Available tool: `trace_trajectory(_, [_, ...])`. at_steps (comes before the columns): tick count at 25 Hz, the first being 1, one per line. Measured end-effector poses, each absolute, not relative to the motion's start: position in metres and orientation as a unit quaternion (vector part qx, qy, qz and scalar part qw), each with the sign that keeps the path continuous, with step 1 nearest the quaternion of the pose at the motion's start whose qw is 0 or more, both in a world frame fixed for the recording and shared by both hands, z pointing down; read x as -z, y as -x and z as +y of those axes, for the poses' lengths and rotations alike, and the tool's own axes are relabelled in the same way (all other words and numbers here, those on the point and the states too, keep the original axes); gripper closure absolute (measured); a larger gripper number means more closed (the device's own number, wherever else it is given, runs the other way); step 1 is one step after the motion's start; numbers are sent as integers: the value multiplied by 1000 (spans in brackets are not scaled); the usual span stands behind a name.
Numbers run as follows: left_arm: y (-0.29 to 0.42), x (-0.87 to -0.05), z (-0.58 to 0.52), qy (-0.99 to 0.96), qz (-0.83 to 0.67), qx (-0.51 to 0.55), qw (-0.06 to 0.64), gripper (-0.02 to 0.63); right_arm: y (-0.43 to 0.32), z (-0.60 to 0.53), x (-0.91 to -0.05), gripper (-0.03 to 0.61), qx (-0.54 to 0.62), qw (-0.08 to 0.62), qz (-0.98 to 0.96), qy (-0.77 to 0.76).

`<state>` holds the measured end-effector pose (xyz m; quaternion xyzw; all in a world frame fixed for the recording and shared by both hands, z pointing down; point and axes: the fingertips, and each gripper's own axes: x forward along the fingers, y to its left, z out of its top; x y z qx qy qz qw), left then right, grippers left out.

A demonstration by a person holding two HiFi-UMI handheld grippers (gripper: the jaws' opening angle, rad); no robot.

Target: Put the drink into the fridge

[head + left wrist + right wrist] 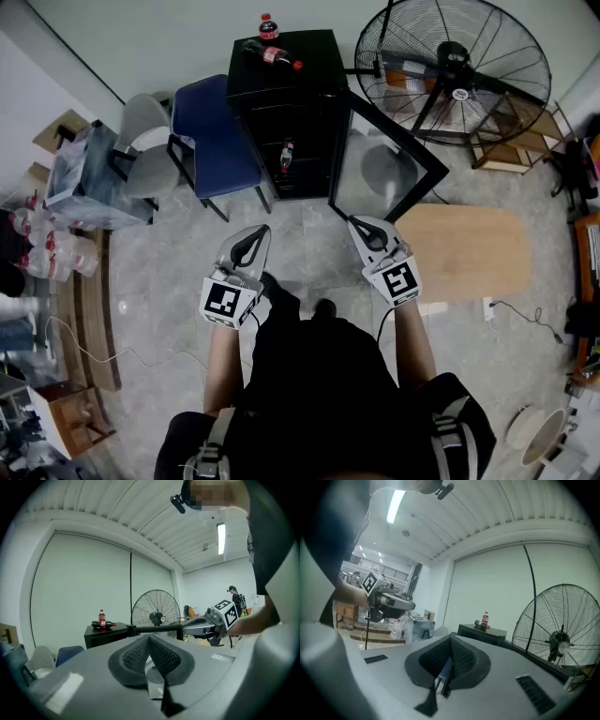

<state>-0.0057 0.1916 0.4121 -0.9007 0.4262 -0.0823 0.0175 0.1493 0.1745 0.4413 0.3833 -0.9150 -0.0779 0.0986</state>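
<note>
- A person is holding both forearms out ahead of the body, side by side and apart, with the left gripper (255,239) and the right gripper (364,232) pointing nearly level toward a black fridge (291,112).
- Both claws are sitting fully closed, pads pressed together, and are gripping nothing.
- The drinks are waiting well ahead of the grippers. An upright cola bottle (268,28) is standing on top of the fridge, and a lying cola bottle (277,56) is resting on its side just beside it.
- The fridge door (384,159) is hanging open toward the person's right.
- Only the head view is showing a third bottle (286,157) standing inside the open fridge. It is also the only view showing the blue chair (211,131) just left of the fridge, and a pale wooden board (464,248) lying on the floor to the right.
- The left gripper view is looking across at the right gripper and is catching a second person (234,597) standing far behind it, someone no other view is showing.
- The right gripper view is looking across at the left gripper, with a railed upper level lit by ceiling lamps beyond.
- A large floor fan (455,70) is standing right of the fridge and is appearing in all three views.
</note>
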Motion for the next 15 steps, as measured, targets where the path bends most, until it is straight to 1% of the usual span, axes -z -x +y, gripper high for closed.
trace_trajectory(15, [-8, -408, 224, 895, 438, 84, 27, 613, -156, 205, -445, 577, 80, 103, -923, -361])
